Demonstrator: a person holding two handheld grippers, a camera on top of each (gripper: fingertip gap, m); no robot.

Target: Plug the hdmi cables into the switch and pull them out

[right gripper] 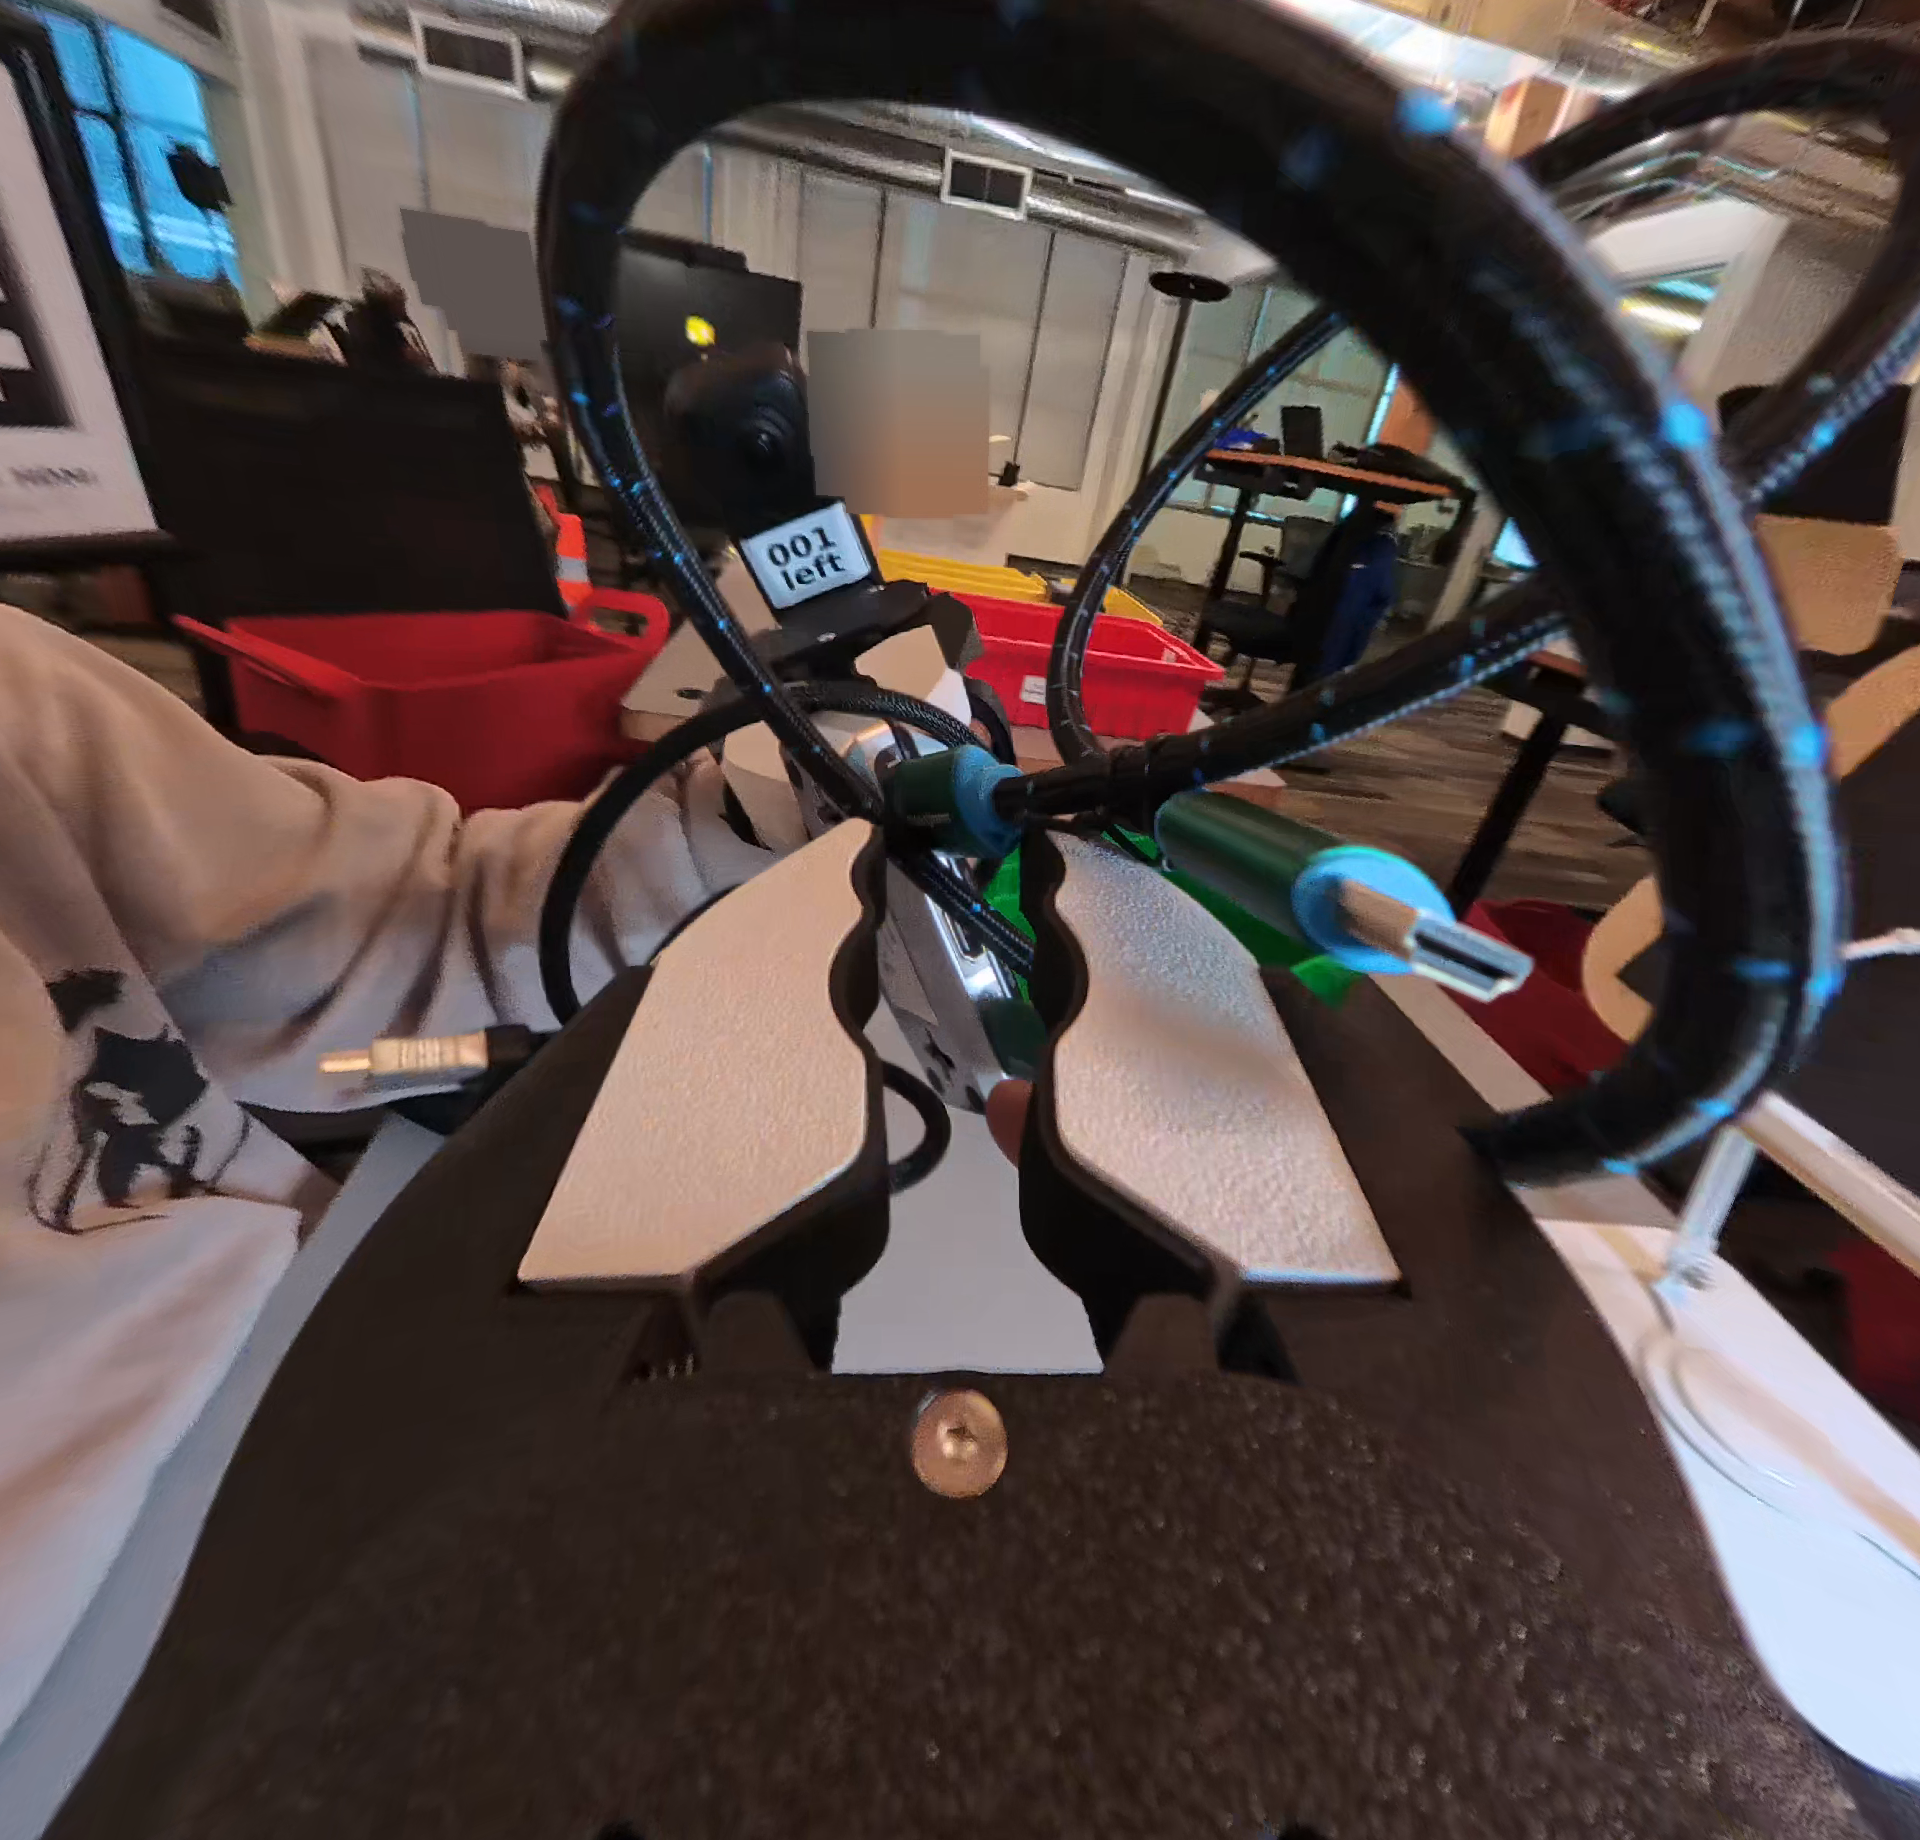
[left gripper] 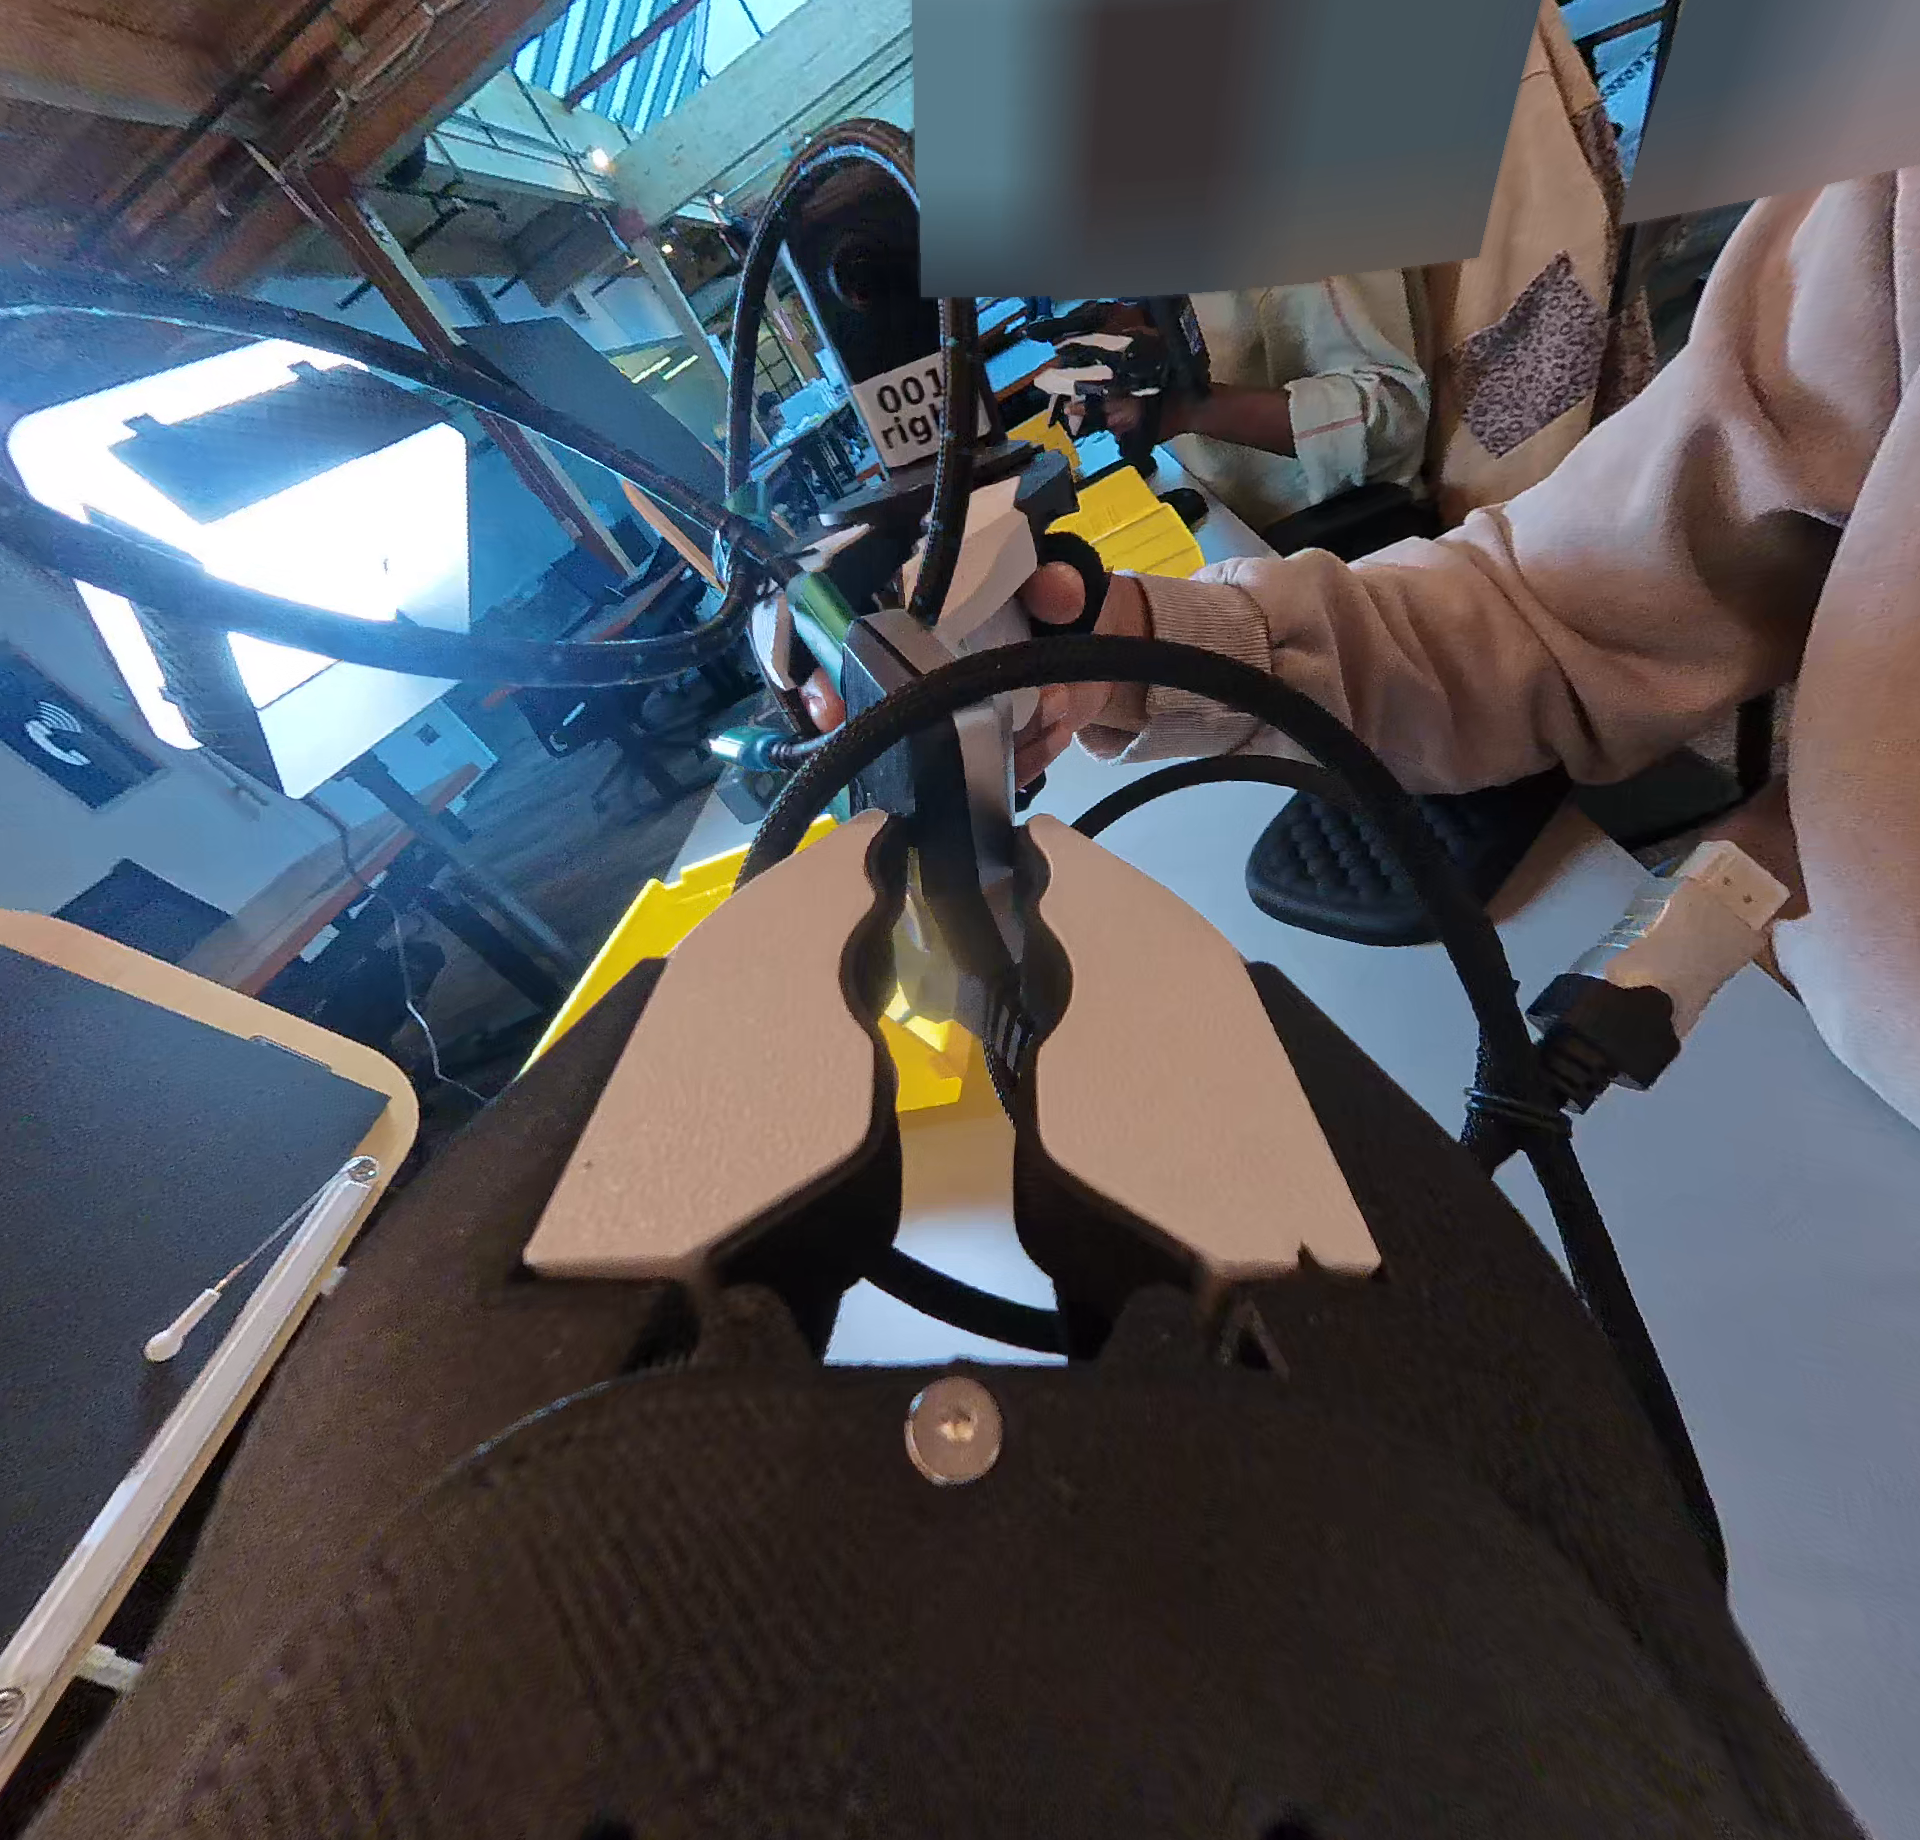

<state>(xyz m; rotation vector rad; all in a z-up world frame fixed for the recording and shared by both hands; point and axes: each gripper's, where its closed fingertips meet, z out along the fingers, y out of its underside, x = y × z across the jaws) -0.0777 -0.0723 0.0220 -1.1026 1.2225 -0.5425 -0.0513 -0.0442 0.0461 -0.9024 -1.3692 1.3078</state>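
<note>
Two grippers meet at the HDMI switch, a small grey metal box held up off the white tabletop between them. My left gripper has its fingers clenched on the near edge of the switch, with a black braided cable arching over it. My right gripper is clamped on the opposite end of the switch, where a thin braided lead also runs through the gap. Just above the switch, a green-and-blue HDMI plug sits at its edge; I cannot tell whether it is fully seated. To the right of the switch, a second green HDMI plug hangs free, its metal tip bare. A smaller silver plug dangles to the left of the switch.

My worry is the tangle: stiff black-and-blue cable loops crowd around the switch, and their spring could twist it in my grip or drag the seated plug askew. With both grippers on the box, neither is free to guide the loose plug.
</note>
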